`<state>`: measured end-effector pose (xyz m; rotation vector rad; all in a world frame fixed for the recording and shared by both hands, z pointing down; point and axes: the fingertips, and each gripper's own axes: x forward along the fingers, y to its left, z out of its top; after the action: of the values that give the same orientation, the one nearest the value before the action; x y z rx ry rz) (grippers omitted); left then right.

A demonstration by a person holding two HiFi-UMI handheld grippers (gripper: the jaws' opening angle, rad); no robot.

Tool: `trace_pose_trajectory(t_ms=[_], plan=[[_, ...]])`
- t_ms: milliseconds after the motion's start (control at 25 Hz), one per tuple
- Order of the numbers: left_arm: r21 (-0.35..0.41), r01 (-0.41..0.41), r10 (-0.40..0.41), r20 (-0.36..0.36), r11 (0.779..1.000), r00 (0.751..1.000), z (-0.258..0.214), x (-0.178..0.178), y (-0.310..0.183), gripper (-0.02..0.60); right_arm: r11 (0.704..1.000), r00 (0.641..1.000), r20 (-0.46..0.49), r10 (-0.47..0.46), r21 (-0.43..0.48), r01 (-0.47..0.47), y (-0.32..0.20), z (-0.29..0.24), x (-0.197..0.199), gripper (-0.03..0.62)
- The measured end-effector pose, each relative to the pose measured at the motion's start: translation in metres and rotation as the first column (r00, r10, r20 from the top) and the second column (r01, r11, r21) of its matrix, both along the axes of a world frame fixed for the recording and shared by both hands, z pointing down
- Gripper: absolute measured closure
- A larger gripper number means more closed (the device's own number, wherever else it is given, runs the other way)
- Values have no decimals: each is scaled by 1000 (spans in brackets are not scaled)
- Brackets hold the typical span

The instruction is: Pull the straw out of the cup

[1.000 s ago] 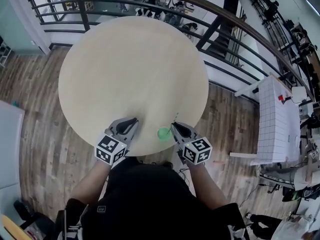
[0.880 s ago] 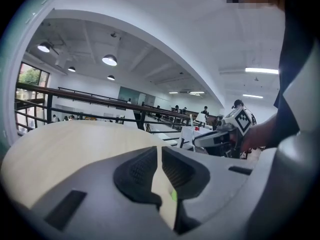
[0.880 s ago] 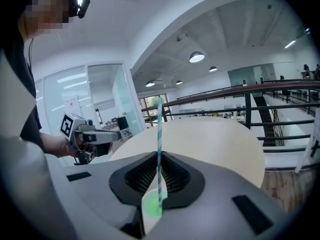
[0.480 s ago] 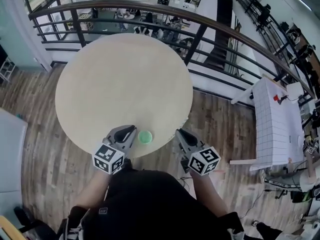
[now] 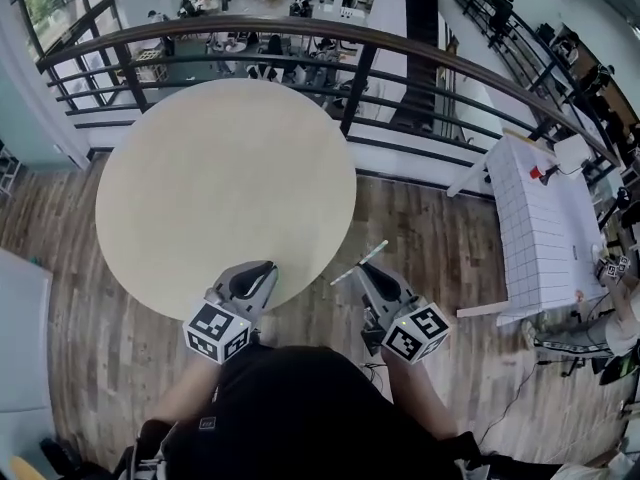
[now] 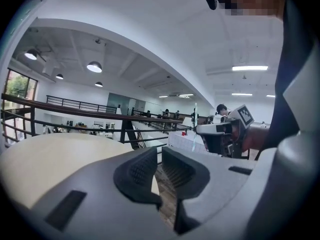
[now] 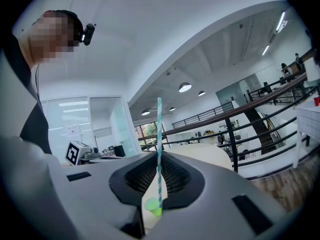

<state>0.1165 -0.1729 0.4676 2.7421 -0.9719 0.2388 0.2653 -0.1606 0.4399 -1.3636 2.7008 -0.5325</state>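
Cataloguing by view, as holder of both claws.

Head view.
- Round table [image 5: 220, 188]: pale top, with wood floor [image 5: 440, 228] around it and a dark railing [image 5: 300, 26] behind.
- My left gripper [image 5: 265, 266]: tips sat over the table's near edge.
- My right gripper [image 5: 362, 265]: it sat just off the table's edge, above the floor. It was clenched on the straw [image 5: 377, 250], which crossed the tips at a slant with both ends sticking out.

Left gripper view.
- Left gripper [image 6: 160, 156]: the jaws were drawn nearly together, with only a thin slit between the ribbed pads. Nothing was in them.
- Table [image 6: 55, 159]: lay to the left of the jaws.
- Right gripper [image 6: 201, 130]: sat beyond the jaws, to the right, with the straw [image 6: 195, 121] upright in its tips.

Right gripper view.
- Right gripper [image 7: 159, 176]: the pads were pressed on the striped straw [image 7: 159, 134], which ran up well past the jaws.
- Green cup [image 7: 153, 206]: stood on the table [image 7: 200, 156] and showed low in the gap between the jaws. The straw's lower end lined up with it in this view, and I could not tell from here whether they touched.
- Left gripper's marker cube [image 7: 76, 152]: showed at the far left.
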Motion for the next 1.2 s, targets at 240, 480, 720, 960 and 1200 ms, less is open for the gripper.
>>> trace_pose_trajectory(t_ms=[240,480,720,960,1200], plan=[[42,-57,58,-25,997,998,-25,22,1,548,998,999,13,44,39,-44,14,-27,15,554],[32,-39,41,-64,999,997,-45,17,1,548,992,1000,-6,-4,123,5,24,-54,9,554],[101,-11,14,-23,995,1000,-64,-7,-8,548,984,999,11,-53,173,51,19,-75,-14,554],[123,15,-10,-40,992,999,-70,-17,-15,548,978,996,-18,-85,188,87,12,-74,-30,554],[123,23,-19,-34,992,999,-67,-20,-23,548,976,994,-34,-102,189,106,0,-72,-37,554]])
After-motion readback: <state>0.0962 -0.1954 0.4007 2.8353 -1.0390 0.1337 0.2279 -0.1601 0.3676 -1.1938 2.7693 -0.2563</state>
